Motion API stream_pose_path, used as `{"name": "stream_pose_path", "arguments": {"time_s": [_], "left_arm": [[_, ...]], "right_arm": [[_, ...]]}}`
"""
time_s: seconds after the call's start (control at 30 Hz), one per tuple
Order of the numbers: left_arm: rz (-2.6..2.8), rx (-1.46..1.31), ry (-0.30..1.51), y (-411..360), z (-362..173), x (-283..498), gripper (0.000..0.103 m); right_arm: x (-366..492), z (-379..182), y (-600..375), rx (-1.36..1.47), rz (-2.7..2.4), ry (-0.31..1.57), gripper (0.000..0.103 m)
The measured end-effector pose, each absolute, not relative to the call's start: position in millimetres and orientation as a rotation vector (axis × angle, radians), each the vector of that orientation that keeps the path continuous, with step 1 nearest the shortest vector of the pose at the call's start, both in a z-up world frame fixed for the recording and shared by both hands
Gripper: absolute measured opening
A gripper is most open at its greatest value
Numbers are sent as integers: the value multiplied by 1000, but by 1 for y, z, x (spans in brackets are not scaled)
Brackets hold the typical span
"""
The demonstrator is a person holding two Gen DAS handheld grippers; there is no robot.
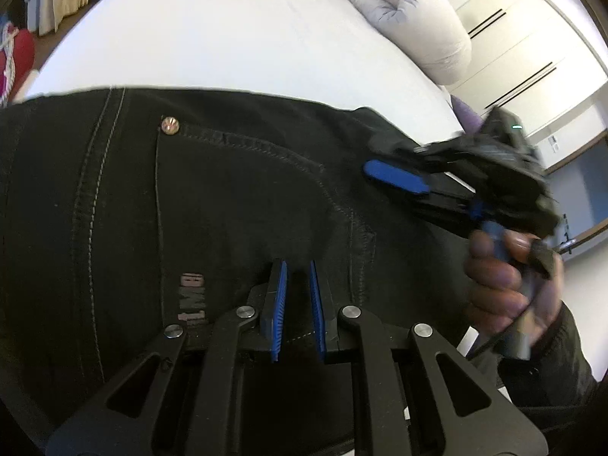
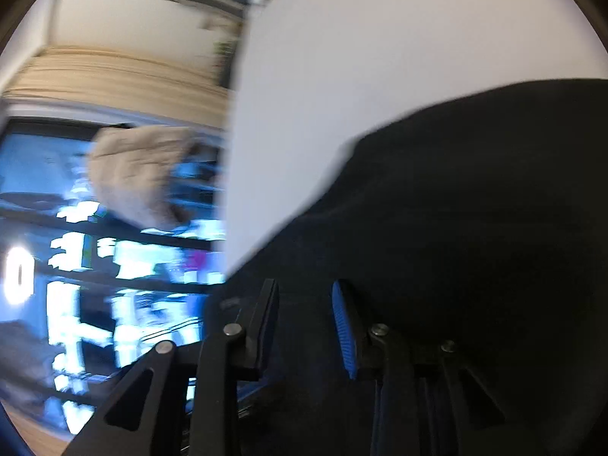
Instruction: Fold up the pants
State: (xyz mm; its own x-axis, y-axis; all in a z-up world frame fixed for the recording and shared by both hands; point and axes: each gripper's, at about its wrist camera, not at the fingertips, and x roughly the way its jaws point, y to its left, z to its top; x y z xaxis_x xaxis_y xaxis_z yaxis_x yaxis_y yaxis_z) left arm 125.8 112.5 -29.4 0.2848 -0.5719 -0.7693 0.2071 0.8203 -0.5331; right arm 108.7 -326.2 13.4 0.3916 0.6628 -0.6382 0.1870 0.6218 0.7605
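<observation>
The black pants (image 1: pixel 190 209) lie spread across the white bed (image 1: pixel 228 38). Over the pants, the left gripper (image 1: pixel 296 266) hovers slightly parted, grasping nothing. The right gripper (image 2: pixel 304 288), jaws apart, straddles a fold of pants near the bed's edge.

A rolled white duvet (image 1: pixel 414 19) lay at the white bed's (image 1: pixel 228 38) far edge, wardrobe doors (image 1: pixel 532 49) beyond.

A white bed (image 1: pixel 235 45) with a rolled grey duvet (image 1: pixel 414 19), beside cream wardrobe doors (image 1: pixel 532 49).
</observation>
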Motion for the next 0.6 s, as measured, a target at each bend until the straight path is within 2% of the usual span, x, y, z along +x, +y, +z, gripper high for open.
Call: {"name": "stream_pose_path", "arguments": {"time_s": [0.03,0.13,0.27,0.37,0.5,0.6], "left_arm": [[-538,-361,1173,112,-31,126,12],[-539,-337,1171,108,-33,127,12],[-539,-347,1173,108,-36,130,12],[-540,-342,1176,109,-37,130,12],[-539,-345,1175,109,-38,129,12],[-540,-348,1171,114,-39,129,12]], "right_arm": [[109,0,-336,939,332,1167,0],[94,-20,-377,1086,280,1114,0],[63,-3,-441,994,46,1001,0],[40,-1,-503,1067,-102,925,0],[7,22,-558,971,-364,877,0],[-33,44,-596,1015,-560,816,0]]}}
